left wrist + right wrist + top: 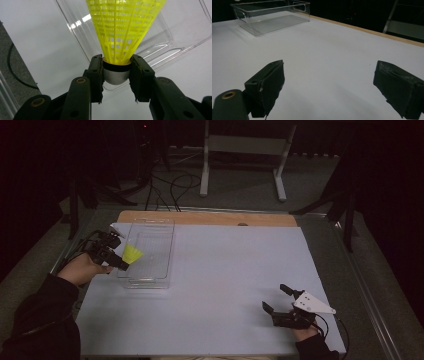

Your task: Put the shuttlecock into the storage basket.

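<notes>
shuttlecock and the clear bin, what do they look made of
Shuttlecock: the yellow skirt looks like moulded plastic, a glossy lattice of ribs; its rounded base has a dull grey, smooth finish, material unclear. Bin: apparently clear hard plastic, see-through walls with bright glints.

Black tongs [116,72] — brass-ringed pivots, worn pads [272,85] — dark sleeves [42,315], grey plate [312,302].

The room around the white table [210,285] is dim, almost black at the edges, and light falls from above only on the table top. Glare streaks show on the clear plastic box [160,37]. In the right gripper view the near black pads [269,85] look soft and throw faint shadows.
</notes>
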Motion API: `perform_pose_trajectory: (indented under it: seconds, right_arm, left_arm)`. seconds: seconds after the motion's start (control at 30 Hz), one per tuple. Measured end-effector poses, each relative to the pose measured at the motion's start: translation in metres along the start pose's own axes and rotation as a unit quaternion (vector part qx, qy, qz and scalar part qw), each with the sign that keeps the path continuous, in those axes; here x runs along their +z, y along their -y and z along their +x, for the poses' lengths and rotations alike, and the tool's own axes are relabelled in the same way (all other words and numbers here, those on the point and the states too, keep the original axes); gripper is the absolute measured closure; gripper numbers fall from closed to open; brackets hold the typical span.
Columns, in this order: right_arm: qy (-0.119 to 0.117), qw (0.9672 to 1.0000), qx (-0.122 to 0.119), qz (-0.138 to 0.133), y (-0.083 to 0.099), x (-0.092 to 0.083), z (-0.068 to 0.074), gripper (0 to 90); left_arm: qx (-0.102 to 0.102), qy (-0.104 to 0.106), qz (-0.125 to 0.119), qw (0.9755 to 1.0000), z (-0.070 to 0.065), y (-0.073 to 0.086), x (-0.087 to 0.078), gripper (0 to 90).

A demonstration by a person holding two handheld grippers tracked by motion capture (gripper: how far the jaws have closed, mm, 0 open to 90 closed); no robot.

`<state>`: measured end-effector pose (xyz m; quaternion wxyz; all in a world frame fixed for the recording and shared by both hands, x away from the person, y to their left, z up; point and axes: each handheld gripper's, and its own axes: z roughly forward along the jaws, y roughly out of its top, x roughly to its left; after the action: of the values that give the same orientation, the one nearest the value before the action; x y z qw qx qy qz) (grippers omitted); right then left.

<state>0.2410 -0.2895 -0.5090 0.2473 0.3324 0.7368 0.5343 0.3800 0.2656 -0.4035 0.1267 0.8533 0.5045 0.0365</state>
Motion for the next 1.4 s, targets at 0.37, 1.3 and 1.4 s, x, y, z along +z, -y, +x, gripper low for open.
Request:
perform_pose_trajectory:
  seconds: [0.37, 1.3, 1.4]
  right_arm:
    - [0.0, 1.0, 0.0, 0.001, 0.0, 0.0, 0.0, 9.9]
    - [0.001, 1.0, 0.002, 0.002, 0.0, 0.0, -0.001, 9.9]
    - [0.0, 1.0, 0.0, 0.002, 0.0, 0.0, 0.0, 9.9]
  left_arm:
    - [0.024, -0.008, -0.001, 0.9997, -0.001, 0.001, 0.014, 65.2]
    - [0.057, -0.027, 0.008, 0.998, -0.012, -0.006, 0.02, 55.9]
    - [0.057, -0.025, 0.005, 0.998, -0.013, -0.007, 0.018, 44.1]
